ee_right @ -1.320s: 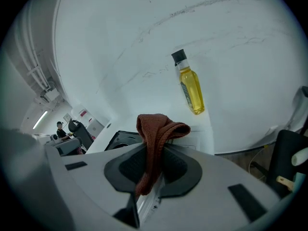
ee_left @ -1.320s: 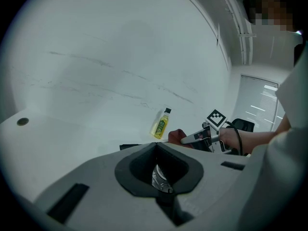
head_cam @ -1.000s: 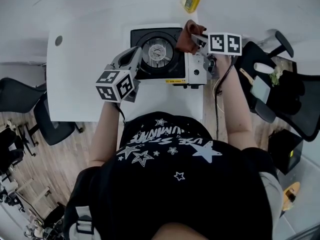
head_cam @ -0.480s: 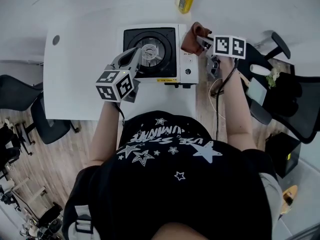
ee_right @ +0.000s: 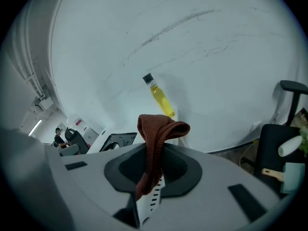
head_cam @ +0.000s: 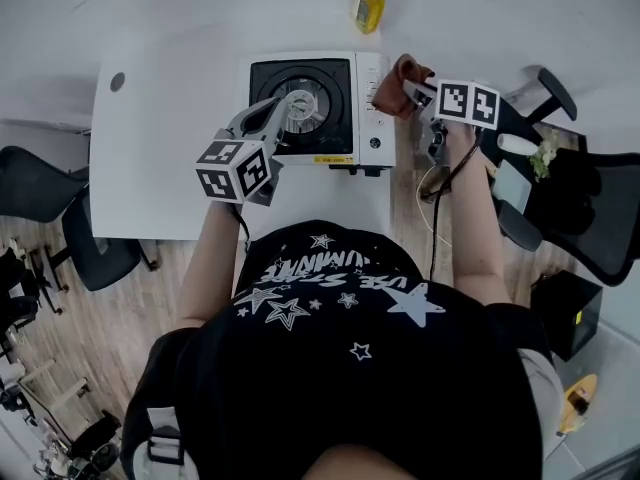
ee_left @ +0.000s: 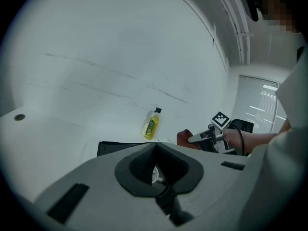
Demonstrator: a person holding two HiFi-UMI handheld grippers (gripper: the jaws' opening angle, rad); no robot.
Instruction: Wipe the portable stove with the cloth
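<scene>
Brown cloth pinched between right tongs.

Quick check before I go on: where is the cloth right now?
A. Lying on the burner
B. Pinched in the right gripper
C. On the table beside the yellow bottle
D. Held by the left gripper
B: the right gripper view shows the brown cloth clamped between the jaws of the right gripper, and the head view puts it at the right edge of the portable stove.
</scene>
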